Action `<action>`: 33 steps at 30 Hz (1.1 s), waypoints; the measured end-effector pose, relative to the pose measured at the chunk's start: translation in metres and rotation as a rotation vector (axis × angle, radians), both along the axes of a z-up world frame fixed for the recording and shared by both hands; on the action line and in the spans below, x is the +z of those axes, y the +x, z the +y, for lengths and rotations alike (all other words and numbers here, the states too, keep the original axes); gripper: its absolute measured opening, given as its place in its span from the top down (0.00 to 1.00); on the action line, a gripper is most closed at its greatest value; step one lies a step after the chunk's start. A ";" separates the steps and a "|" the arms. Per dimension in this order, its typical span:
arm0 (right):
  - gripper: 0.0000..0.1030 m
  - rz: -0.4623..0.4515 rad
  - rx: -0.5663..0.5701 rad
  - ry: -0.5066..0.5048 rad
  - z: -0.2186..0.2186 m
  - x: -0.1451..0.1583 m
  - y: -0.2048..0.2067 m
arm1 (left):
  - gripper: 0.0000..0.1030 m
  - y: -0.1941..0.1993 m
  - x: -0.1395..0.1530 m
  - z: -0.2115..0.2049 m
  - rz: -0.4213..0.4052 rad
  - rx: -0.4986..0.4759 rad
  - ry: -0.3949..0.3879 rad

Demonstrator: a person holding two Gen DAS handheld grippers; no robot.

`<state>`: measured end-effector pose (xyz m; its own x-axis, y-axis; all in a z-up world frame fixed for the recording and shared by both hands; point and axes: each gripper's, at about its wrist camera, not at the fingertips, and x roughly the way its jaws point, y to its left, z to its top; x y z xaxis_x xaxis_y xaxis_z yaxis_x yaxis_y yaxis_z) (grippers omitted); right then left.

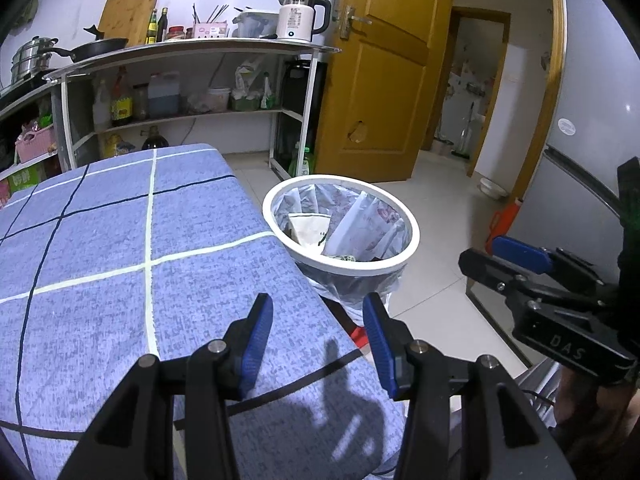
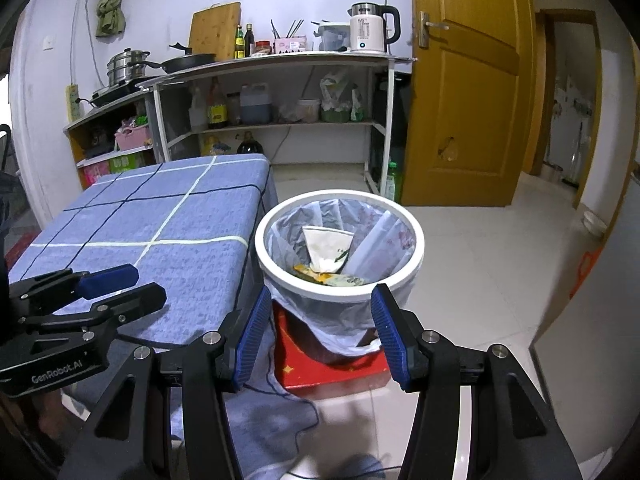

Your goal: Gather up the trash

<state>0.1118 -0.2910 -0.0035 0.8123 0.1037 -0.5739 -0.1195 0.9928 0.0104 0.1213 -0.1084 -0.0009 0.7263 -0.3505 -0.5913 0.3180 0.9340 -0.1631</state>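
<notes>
A white-rimmed trash bin with a clear liner stands on the floor beside the table. Inside lie a white paper bag and flat wrappers. My left gripper is open and empty over the near right corner of the blue checked tablecloth, just short of the bin. My right gripper is open and empty too, held above the floor in front of the bin. Each gripper shows in the other's view: the right one at the right edge, the left one at the left.
The bin sits on a red box. Behind the table stands a metal shelf rack with a kettle, pans and bottles. A yellow wooden door stands open at the right, and a grey fridge lines the right side. Pale tiled floor surrounds the bin.
</notes>
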 end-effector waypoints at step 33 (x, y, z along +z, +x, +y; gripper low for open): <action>0.48 0.004 0.008 -0.005 0.003 0.002 -0.003 | 0.53 -0.004 0.002 0.004 -0.028 0.042 0.018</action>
